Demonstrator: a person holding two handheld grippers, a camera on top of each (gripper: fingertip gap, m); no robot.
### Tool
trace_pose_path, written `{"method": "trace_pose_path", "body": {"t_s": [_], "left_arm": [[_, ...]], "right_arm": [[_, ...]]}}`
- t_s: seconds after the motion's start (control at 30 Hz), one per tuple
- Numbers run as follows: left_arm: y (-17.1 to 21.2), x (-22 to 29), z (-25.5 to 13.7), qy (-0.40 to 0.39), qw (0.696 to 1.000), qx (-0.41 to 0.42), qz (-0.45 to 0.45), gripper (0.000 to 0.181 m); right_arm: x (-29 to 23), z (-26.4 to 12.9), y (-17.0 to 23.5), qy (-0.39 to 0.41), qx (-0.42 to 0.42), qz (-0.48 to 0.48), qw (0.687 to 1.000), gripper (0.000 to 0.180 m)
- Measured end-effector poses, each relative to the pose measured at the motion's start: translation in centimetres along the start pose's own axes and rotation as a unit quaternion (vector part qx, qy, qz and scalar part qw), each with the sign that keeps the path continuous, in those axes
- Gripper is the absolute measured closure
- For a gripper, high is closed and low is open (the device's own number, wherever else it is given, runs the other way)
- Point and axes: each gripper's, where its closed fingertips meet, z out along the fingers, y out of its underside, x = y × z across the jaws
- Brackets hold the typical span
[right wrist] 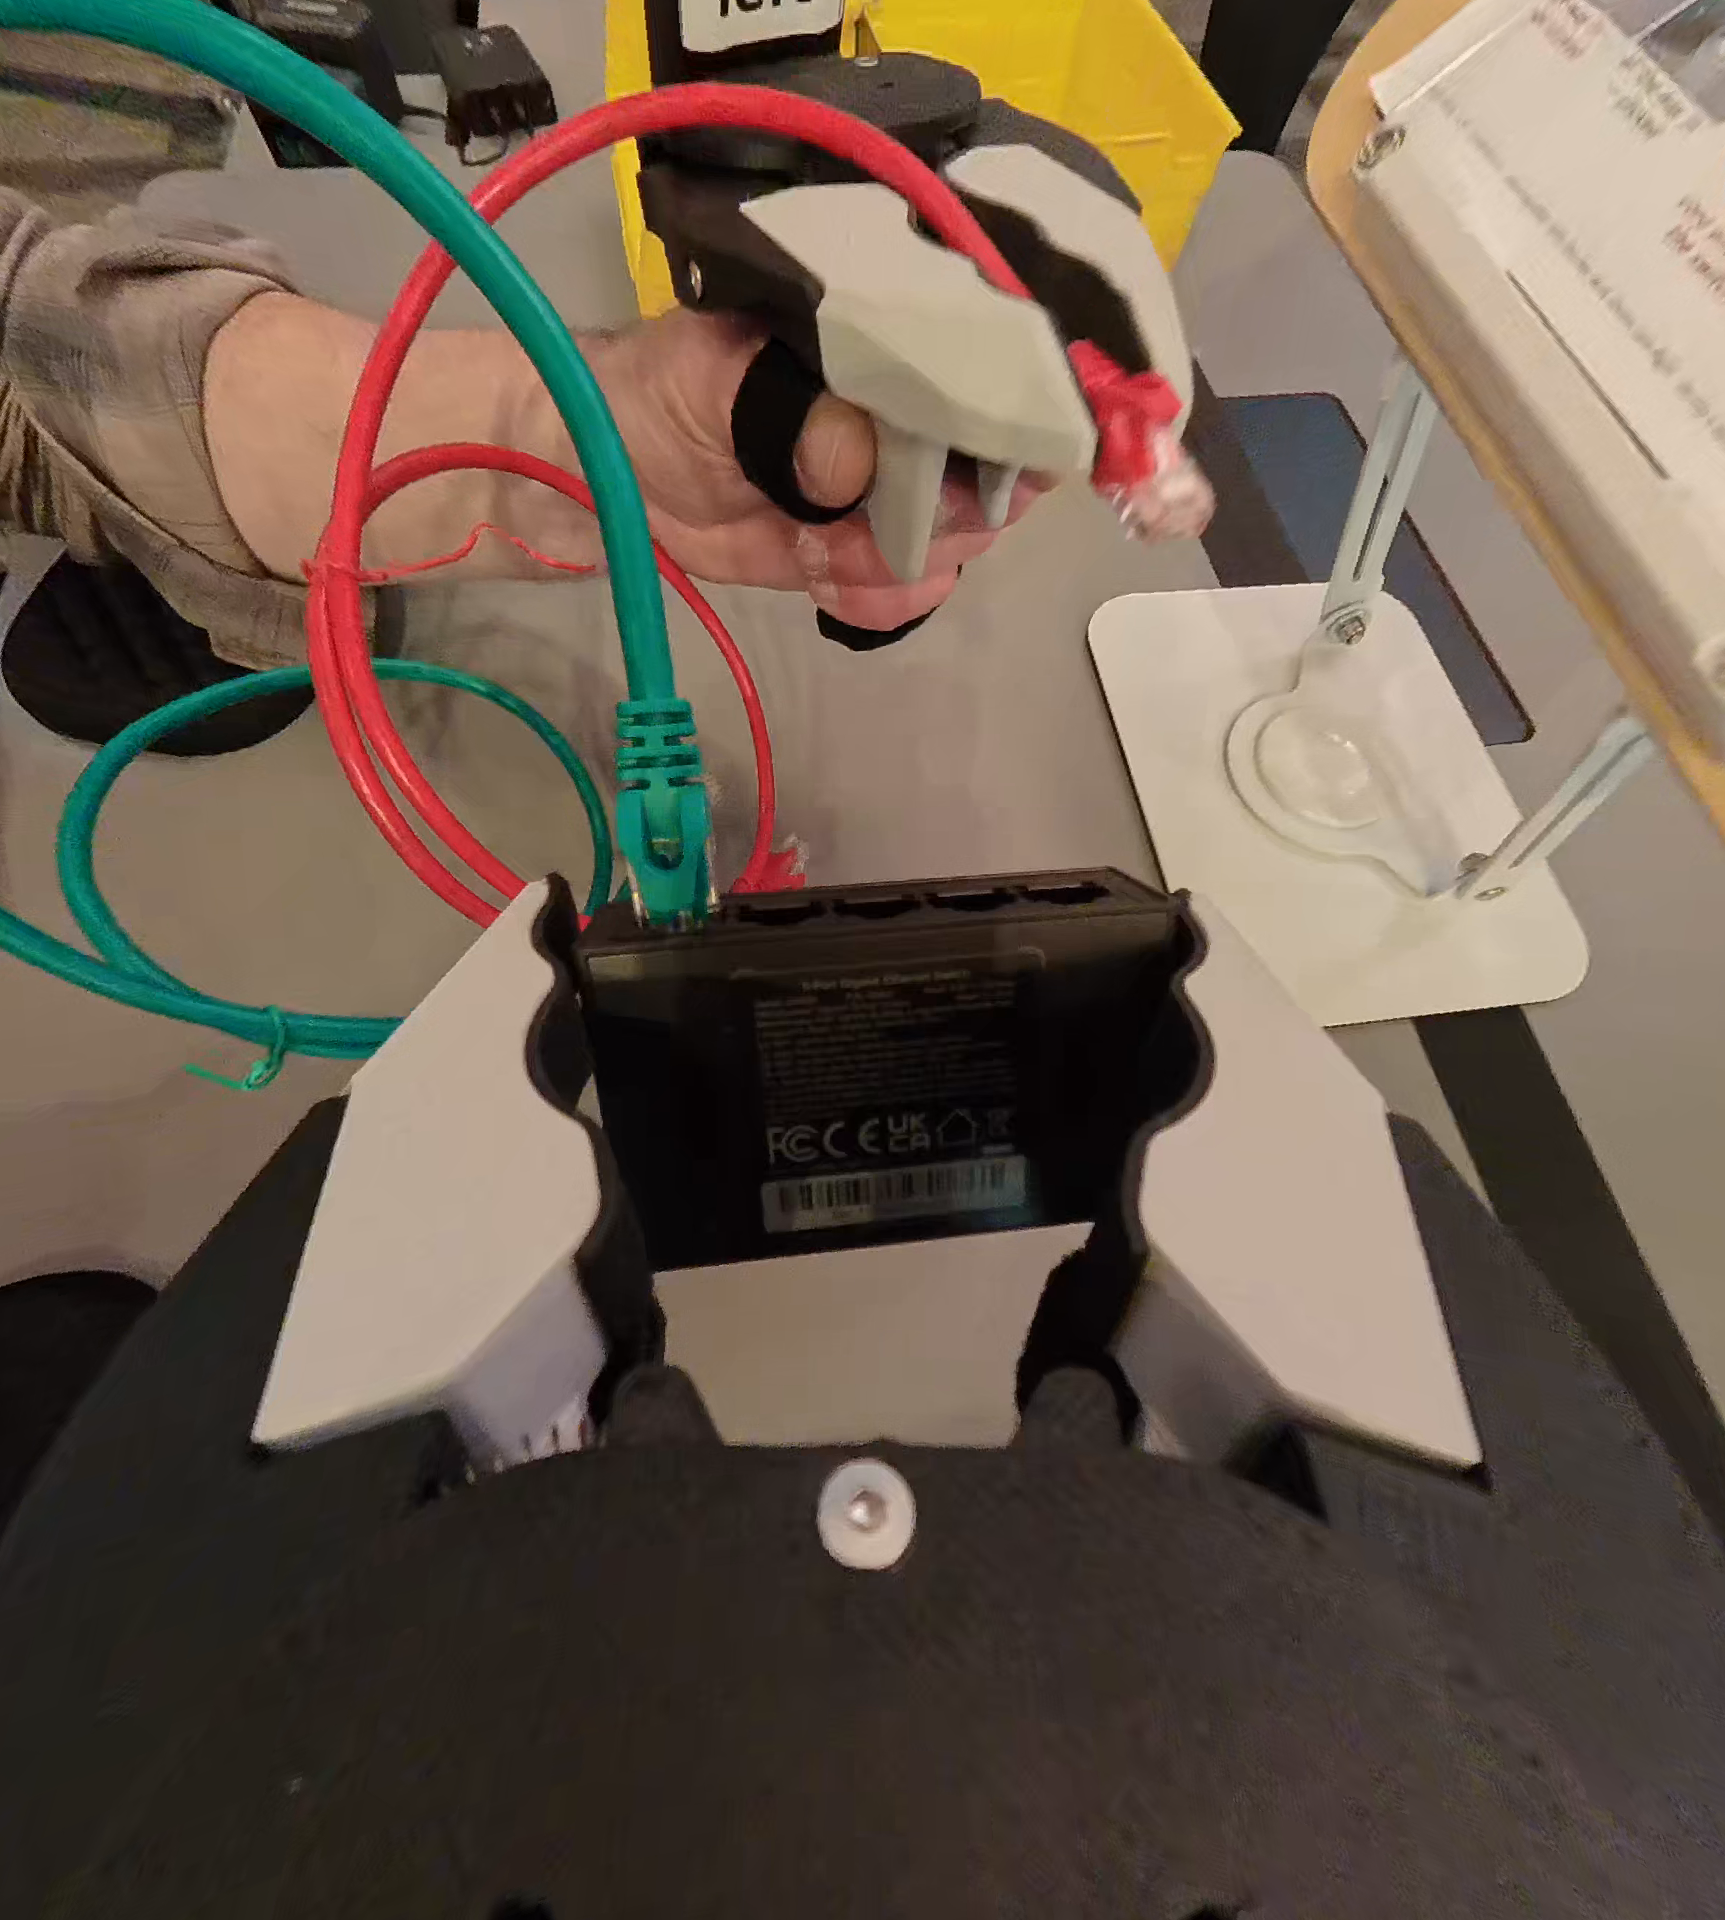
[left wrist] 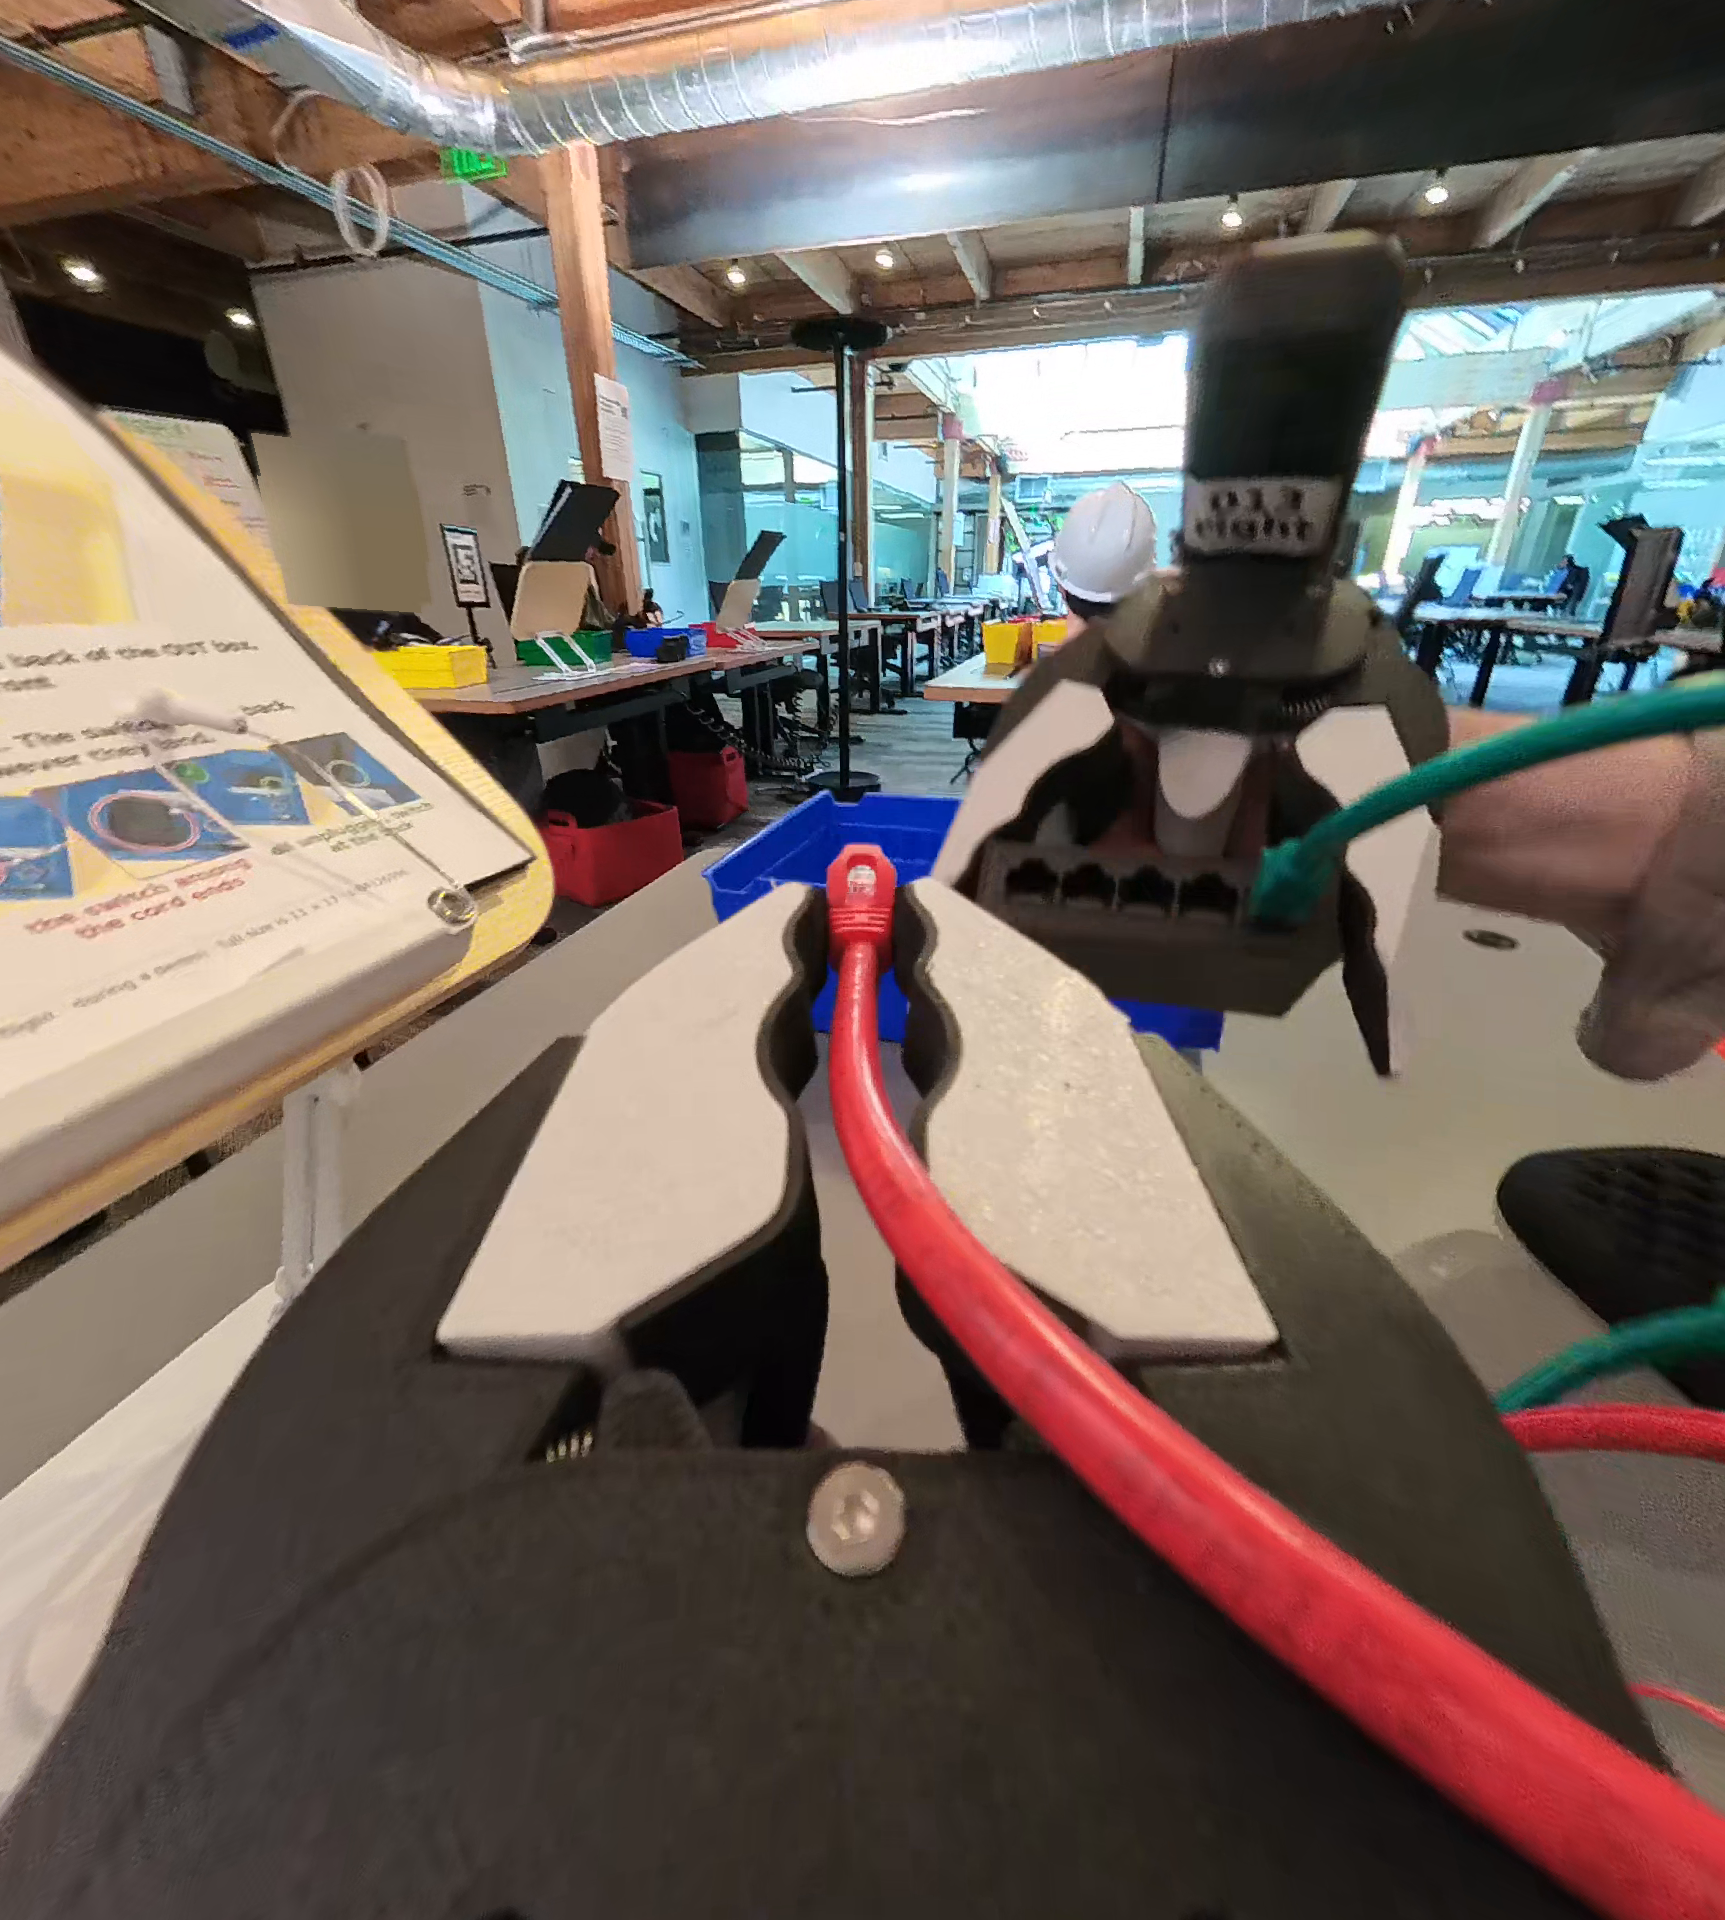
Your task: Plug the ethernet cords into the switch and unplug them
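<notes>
My left gripper (left wrist: 860, 914) is shut on the red ethernet cord (left wrist: 863, 1049), with its clear plug (left wrist: 860, 878) sticking out past the fingertips. It also shows in the right wrist view (right wrist: 1118, 405), held in a hand above the table. My right gripper (right wrist: 863, 914) is shut on the black switch (right wrist: 879, 1070), held underside up with its port row facing forward. The green cord (right wrist: 666, 800) is plugged into the leftmost port there. In the left wrist view the switch (left wrist: 1138, 914) hangs to the right of the red plug, apart from it.
An instruction board (left wrist: 162, 810) on a white stand (right wrist: 1336, 790) is at one side. A blue bin (left wrist: 816, 852) lies ahead and a yellow bin (right wrist: 1055, 94) behind the left gripper. Coils of red and green cord (right wrist: 338, 831) lie on the grey table (right wrist: 941, 707). A black round pad (left wrist: 1668, 1247) sits nearby. The grippers' ends are close to 9 centimeters from one another.
</notes>
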Motion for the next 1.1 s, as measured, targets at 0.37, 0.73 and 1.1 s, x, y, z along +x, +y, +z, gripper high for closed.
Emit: {"method": "trace_pose_path", "body": {"t_s": [0.37,0.73,1.1], "left_arm": [[-1.1,3.5,1.3,0.05,0.998,-0.024,0.028,0.168],[-2.8,4.5,0.8,0.068,0.997,0.004,0.034,0.169],[-4.4,6.4,0.9,0.088,0.995,0.028,0.044,0.168]], "right_arm": [[0.2,-2.2,-1.9,-0.031,-0.128,-0.044,0.99,0.072],[0.3,-3.7,-2.5,-0.032,-0.281,-0.12,0.952,0.071],[-1.8,-4.3,-2.1,-0.038,-0.356,-0.184,0.915,0.072]]}}
